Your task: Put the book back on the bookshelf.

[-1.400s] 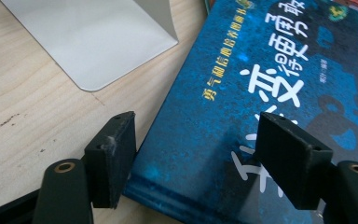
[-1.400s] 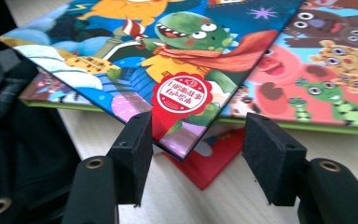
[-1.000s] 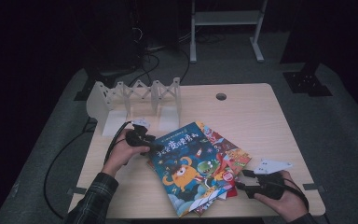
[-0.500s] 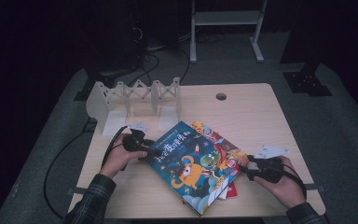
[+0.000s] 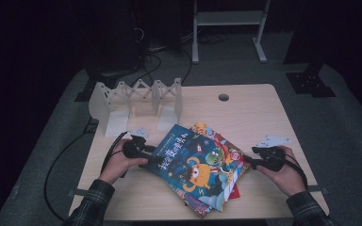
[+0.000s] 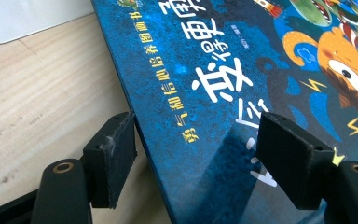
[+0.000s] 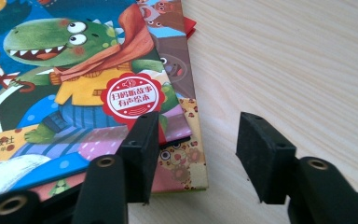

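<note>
A stack of picture books (image 5: 199,169) lay near the table's (image 5: 259,113) near edge. The left gripper (image 5: 143,153) straddled the top book's left edge, jaws wide, unclamped; the right gripper (image 5: 254,162), jaws half-open and just closing, touched the stack's right corner.

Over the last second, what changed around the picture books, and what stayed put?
The right gripper came up from the table's near edge to the books' right edge, its jaws closing somewhat, one over the dinosaur book's corner, gripping nothing. The blue picture book turned slightly clockwise. The left gripper stays open astride its edge; the white folding rack has not moved.
</note>
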### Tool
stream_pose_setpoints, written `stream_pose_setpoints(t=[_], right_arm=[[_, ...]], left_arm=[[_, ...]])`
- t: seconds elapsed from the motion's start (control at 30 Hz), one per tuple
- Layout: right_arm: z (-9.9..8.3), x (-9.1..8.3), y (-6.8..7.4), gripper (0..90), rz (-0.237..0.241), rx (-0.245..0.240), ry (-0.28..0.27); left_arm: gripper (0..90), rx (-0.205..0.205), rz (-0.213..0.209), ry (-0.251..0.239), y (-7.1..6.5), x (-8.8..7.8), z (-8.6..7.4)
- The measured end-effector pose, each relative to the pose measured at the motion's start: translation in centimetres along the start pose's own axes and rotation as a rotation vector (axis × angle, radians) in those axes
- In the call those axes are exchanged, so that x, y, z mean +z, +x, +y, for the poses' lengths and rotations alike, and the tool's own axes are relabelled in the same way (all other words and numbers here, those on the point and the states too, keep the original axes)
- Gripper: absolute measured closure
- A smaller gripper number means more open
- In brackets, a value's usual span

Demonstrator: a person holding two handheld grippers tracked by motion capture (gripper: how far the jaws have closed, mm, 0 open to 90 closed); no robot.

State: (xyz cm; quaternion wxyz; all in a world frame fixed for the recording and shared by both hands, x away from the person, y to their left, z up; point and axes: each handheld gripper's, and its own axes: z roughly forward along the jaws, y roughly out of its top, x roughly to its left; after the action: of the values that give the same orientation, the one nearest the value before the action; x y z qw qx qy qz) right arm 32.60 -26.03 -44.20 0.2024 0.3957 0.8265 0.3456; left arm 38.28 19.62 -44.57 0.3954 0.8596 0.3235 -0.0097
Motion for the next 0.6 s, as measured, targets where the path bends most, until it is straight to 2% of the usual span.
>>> stream_pose_setpoints(t=[0.27,0.43,0.6], right_arm=[[0.4,0.6,-0.3,47.0,-0.005,0.005,0.008],[1.1,1.4,-0.4,46.2,-0.019,-0.021,0.011],[1.9,2.3,-0.4,44.4,-0.01,-0.023,0.002]], left_arm=[[29.4,0.008,-0.012,0.013,-0.9,-0.9,-1.1],[31.8,-0.007,-0.015,-0.006,-1.0,-1.6,-1.8],[28.3,-0.03,0.027,-0.027,-0.3,-1.7,-1.9]])
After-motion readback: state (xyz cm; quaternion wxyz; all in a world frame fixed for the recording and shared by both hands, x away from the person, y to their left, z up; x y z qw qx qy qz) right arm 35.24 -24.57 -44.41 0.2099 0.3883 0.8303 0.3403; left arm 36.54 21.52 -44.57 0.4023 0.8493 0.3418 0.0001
